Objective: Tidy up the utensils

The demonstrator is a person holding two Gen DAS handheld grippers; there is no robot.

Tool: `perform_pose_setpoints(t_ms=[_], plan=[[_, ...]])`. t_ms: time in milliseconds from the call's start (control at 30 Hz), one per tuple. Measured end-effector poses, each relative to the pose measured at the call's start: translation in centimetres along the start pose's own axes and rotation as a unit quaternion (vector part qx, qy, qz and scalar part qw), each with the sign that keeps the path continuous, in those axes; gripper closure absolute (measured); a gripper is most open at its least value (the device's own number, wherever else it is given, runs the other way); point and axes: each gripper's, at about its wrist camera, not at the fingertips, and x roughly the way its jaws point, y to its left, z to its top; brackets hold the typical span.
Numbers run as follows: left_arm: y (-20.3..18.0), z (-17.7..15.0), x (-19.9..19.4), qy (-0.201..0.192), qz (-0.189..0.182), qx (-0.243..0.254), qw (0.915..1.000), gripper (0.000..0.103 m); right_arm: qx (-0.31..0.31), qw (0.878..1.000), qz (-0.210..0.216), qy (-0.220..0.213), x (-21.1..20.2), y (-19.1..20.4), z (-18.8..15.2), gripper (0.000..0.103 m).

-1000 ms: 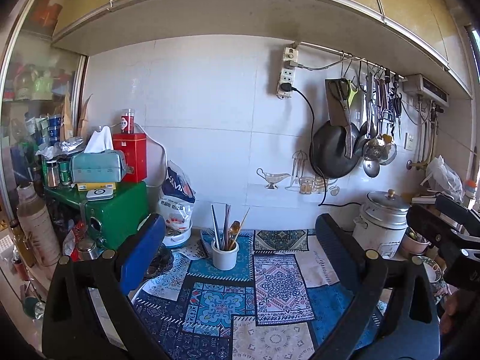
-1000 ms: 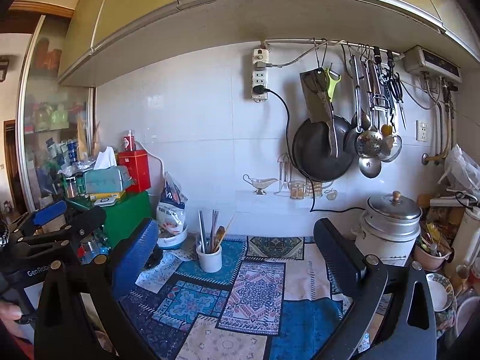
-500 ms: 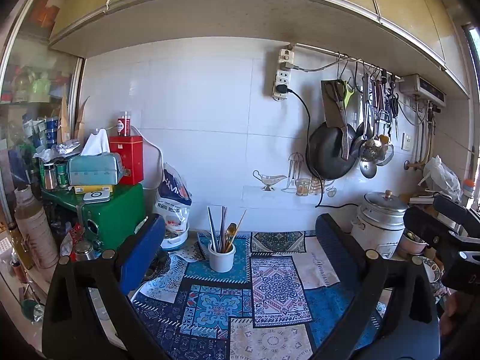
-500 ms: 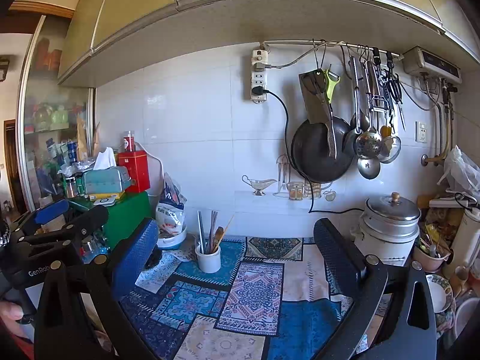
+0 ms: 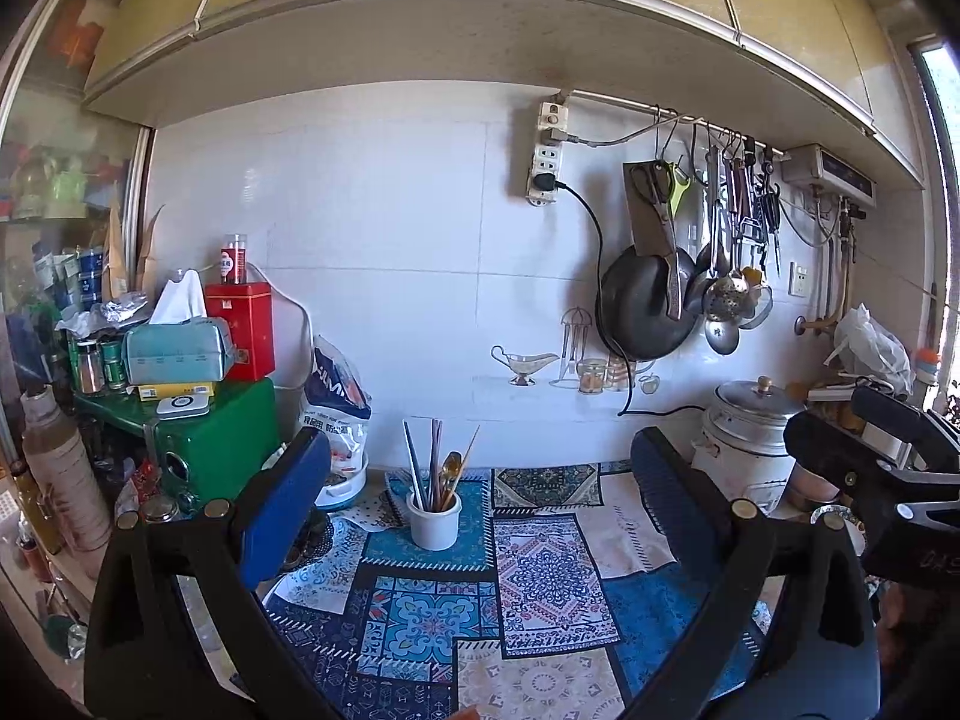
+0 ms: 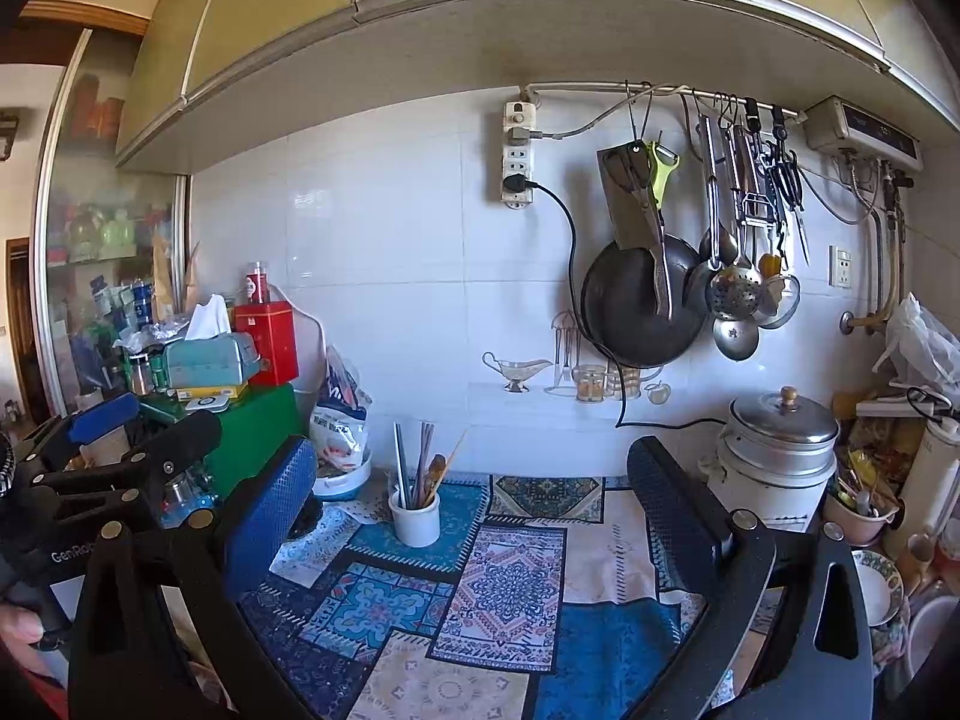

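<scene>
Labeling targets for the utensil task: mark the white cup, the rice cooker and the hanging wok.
white cup [image 5: 434, 521], left wrist view, front of its wall.
rice cooker [image 6: 780, 426], right wrist view, its metal lid.
wok [image 6: 636, 312], right wrist view, its dark underside.

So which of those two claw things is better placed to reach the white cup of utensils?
Probably left, narrowly. Both grippers are open and empty. The white cup sits between the left gripper's fingers, while it lies toward the right gripper's left finger.
</scene>
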Motion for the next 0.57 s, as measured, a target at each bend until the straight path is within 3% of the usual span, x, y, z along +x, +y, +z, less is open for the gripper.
perform_pose_setpoints(t_ms=[567], plan=[[0.24,-0.01,0.85,0.002,-0.004,-0.006,1.0000,0.002,0.006,1.000,-0.009,0.005,0.95,-0.23,0.13,0.000]])
